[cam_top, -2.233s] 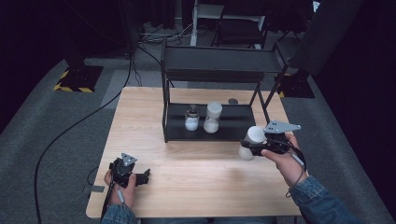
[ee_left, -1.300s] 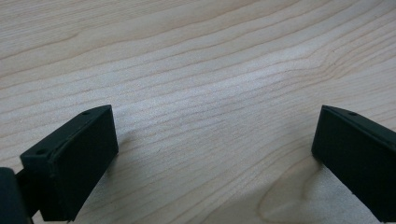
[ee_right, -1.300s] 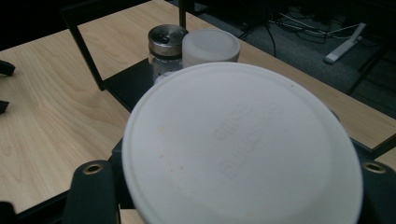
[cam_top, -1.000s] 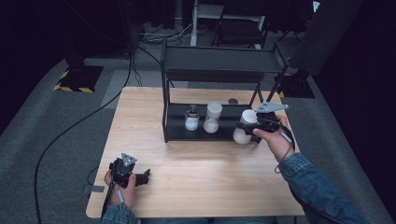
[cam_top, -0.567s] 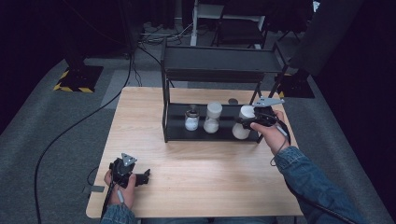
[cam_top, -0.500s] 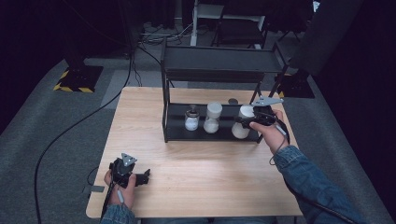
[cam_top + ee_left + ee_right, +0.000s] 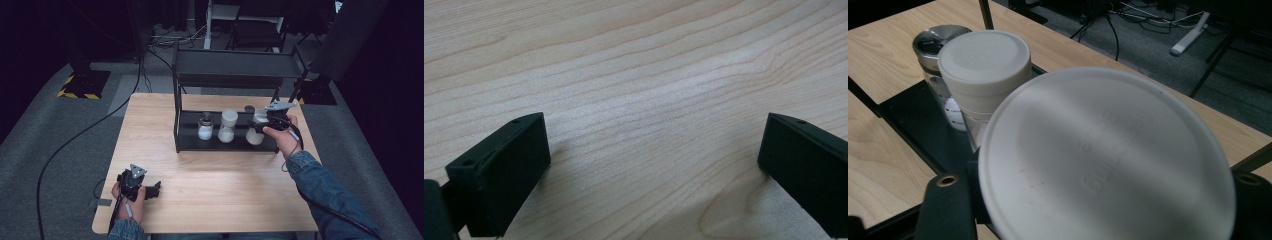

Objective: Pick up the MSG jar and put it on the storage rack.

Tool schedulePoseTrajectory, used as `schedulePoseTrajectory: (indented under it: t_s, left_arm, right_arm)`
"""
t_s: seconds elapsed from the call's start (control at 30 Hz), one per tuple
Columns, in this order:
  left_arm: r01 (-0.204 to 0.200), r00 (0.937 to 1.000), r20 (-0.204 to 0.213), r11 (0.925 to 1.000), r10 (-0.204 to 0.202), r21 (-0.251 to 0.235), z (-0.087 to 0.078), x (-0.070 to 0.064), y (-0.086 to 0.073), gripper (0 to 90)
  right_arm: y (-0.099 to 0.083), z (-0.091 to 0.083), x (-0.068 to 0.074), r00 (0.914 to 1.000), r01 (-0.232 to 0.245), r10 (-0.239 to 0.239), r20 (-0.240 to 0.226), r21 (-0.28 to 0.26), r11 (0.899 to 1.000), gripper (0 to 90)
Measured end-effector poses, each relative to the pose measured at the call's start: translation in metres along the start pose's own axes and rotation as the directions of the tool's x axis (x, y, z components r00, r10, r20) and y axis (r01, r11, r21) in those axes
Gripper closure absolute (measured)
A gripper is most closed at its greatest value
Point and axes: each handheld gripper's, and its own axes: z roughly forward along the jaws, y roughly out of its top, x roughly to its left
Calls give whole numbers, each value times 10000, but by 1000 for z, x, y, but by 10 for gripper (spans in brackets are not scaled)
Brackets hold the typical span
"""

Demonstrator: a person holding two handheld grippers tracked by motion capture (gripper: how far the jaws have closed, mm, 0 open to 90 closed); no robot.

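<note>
A black two-level shelf [image 7: 235, 65] stands at the back of the wooden table [image 7: 215, 185]. On its lower level are a small jar with a metal lid [image 7: 205, 127] and a taller jar with a white lid [image 7: 228, 125]. At the right end of that level my right gripper [image 7: 264, 126] is shut on a third, white-lidded jar [image 7: 256, 132]. In the right gripper view this held jar's lid [image 7: 1108, 165] sits between the jaws, with the taller jar [image 7: 985, 65] and the metal-lidded jar [image 7: 940, 42] just behind. My left gripper [image 7: 150, 190] rests open at the table's front left, jaws wide over bare wood [image 7: 654, 125].
A small dark round object [image 7: 249, 108] sits at the back of the lower level, behind the held jar. Black cables [image 7: 75, 140] run over the grey floor left of the table. A dark stand [image 7: 320, 90] is beyond the shelf's right post.
My right gripper has carried the white-lidded jar from the table right of the shelf into the lower level, beside the other two jars. The left gripper has stayed still.
</note>
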Motion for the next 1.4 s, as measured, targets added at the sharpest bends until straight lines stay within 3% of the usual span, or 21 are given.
schedulePoseTrajectory:
  t_s: [0.57,1.4]
  left_arm:
    - [-30,10000,28,10000,30,-7,0,0,0,3]
    - [-51,10000,46,10000,51,-11,0,0,0,3]
  right_arm:
    - [-5,25,0,9994,-188,181,281,274,9994,332]
    - [-13,39,3,9987,-312,296,421,375,9988,331]
